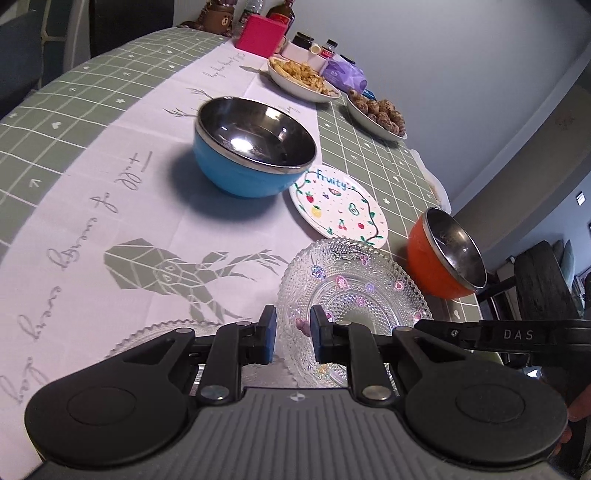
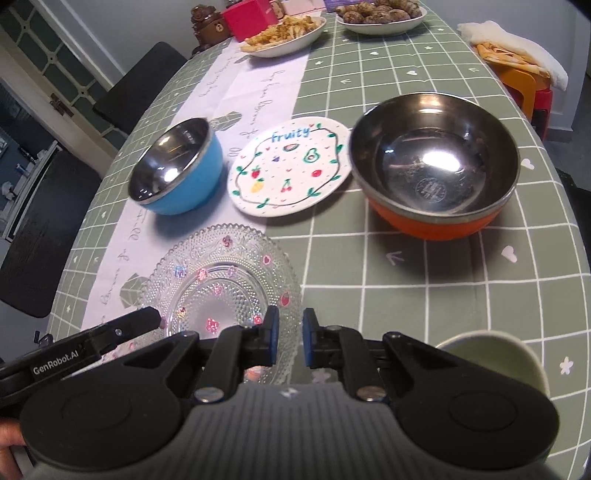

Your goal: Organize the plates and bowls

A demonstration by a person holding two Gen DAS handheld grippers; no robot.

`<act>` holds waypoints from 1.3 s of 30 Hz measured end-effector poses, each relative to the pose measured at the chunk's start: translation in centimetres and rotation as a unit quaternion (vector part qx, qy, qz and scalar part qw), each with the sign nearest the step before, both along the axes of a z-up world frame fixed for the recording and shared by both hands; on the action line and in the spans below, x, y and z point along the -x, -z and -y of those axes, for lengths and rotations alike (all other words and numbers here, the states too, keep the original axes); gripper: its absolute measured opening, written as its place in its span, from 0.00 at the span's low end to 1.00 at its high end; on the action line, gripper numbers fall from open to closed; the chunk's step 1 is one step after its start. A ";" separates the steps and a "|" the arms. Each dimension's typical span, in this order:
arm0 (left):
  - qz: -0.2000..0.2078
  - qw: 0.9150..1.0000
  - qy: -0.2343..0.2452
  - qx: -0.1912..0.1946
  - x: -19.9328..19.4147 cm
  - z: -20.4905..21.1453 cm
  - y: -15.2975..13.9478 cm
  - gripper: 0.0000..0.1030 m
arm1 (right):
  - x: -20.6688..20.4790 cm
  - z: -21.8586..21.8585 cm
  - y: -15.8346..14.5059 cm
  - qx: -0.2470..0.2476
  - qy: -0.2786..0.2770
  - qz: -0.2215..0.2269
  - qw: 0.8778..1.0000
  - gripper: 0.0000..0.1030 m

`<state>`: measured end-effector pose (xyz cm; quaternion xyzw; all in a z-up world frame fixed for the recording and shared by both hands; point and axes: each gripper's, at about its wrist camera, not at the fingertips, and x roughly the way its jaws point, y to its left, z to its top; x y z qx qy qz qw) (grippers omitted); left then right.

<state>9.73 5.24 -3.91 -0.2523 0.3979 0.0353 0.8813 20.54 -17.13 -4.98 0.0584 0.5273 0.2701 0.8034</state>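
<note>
A clear glass plate (image 1: 351, 291) with small coloured flowers is lifted and tilted; my left gripper (image 1: 293, 334) holds its near rim between the blue pads. In the right wrist view the same plate (image 2: 221, 291) sits just ahead of my right gripper (image 2: 290, 341), whose jaws stand slightly apart with nothing between them. A second glass plate (image 1: 159, 332) lies under my left gripper. A white "Fruity" plate (image 2: 288, 166), a blue bowl (image 2: 181, 170) and an orange bowl (image 2: 436, 166) stand further out.
A pale green cup (image 2: 495, 362) stands at my right gripper's right. Two dishes of food (image 2: 284, 33) and a pink box (image 1: 260, 35) sit at the table's far end. Dark chairs (image 2: 37, 221) line the left edge.
</note>
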 end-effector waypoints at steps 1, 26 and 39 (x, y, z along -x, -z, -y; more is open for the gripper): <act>0.001 1.000 -0.004 -0.005 0.4 -0.1 -0.2 0.20 | 0.3 -0.2 -0.1 -0.002 -0.003 0.001 1.000 0.11; -0.023 0.998 -0.063 -0.002 8.6 -5.5 -0.1 0.20 | 7.9 -5.9 0.2 -0.016 -0.088 -0.002 0.996 0.11; -0.037 0.997 -0.071 -0.011 8.9 -6.1 1.0 0.20 | 8.4 -7.3 1.8 -0.007 -0.100 -0.011 0.995 0.11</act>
